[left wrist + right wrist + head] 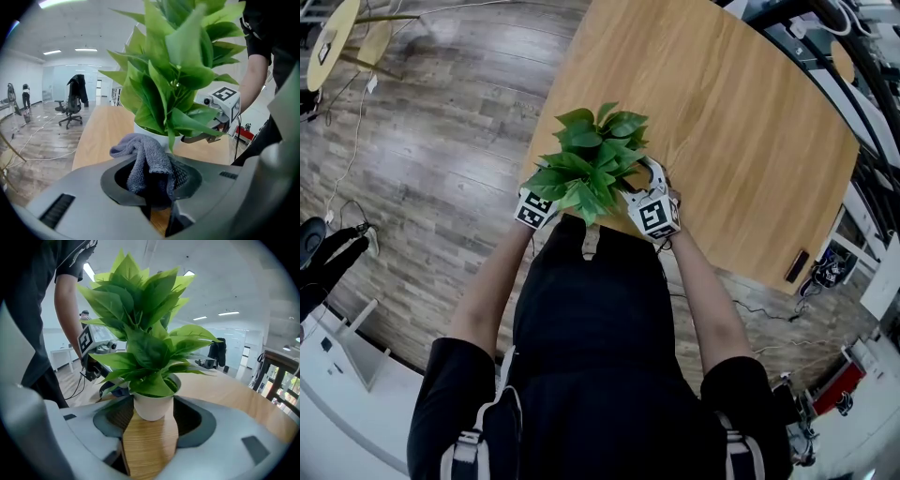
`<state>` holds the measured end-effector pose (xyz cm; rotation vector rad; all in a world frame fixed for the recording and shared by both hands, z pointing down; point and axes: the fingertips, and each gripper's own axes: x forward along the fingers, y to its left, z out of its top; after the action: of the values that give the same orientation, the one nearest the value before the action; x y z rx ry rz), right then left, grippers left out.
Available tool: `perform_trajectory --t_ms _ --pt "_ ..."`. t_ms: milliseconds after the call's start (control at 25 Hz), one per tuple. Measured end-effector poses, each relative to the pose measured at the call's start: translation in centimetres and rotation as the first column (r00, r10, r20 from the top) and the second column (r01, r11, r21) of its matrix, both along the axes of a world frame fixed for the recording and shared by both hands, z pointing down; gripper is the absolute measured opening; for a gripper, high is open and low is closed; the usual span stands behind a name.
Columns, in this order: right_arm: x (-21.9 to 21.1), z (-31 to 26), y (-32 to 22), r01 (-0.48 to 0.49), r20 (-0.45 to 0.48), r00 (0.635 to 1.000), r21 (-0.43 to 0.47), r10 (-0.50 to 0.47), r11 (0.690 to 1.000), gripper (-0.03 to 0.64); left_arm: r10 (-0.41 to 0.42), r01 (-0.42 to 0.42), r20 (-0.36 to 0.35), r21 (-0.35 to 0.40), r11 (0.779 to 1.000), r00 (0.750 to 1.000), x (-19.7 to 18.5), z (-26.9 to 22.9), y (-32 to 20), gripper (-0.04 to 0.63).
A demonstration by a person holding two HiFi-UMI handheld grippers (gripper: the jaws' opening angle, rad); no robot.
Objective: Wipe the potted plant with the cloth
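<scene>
you're in an open-plan office. a swivel chair [70,110] with a jacket [77,86] over its back stands on wood-look flooring [441,131] under ceiling strip lights [86,49], with what may be glass partitions [61,82] behind it. loose cables [358,122] trail across the floor beside your round wooden table [750,112].

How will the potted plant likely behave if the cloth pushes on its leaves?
Probably top-heavy: the leaves spread far wider than the small white pot, so a sideways push may tip it. The leaves look thin and would likely bend. On the smooth wooden table the pot might also slide.
</scene>
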<state>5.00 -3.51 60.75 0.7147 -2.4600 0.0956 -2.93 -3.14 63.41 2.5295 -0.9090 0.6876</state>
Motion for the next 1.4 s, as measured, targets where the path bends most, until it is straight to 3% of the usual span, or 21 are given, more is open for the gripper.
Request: perform_trajectory --t_ms 160,440,560,760,920,1040,1400 --pt "-0.1 0.1 0.1 -0.023 0.002 1.000 -0.001 0.023 1.000 0.250 -0.021 0.020 -0.025 -0.042 0.999 0.999 -0.1 1.6 2.2 0.126" --pt "-0.8 -0.2 2.3 -0.039 0.004 0.999 -0.020 0.039 0.999 0.250 -0.020 0.020 -0.058 -0.008 1.000 0.998 -0.4 0.4 1.2 0.126" --pt "-1.0 0.2 4.1 -0.031 0.000 1.000 -0.040 0.031 0.999 0.250 -0.029 0.030 -0.040 0.009 1.000 0.999 -1.2 0.6 0.5 0.126" --pt "1.5 1.3 2.1 -0.146 -0.044 0.989 -0.042 0.144 0.988 0.250 -0.036 0.037 -0.029 0.016 0.999 0.999 -1.8 0.5 -0.6 0.126" --pt "0.5 0.0 0.7 -0.047 -0.031 0.998 0.016 0.047 0.999 0.250 -0.034 0.034 -0.005 0.056 0.998 0.999 -1.9 0.2 -1.1 0.126" --pt "-0.1 -0.2 0.9 0.011 -0.043 0.999 0.027 -0.010 1.000 0.250 -0.039 0.039 -0.012 0.043 0.998 0.999 -1.3 -0.3 -1.2 0.124" --pt "0.0 0.0 1.0 -0.041 -0.027 0.999 0.008 0.042 0.999 0.250 -0.009 0.009 -0.058 -0.011 1.000 0.998 0.1 0.4 1.7 0.124"
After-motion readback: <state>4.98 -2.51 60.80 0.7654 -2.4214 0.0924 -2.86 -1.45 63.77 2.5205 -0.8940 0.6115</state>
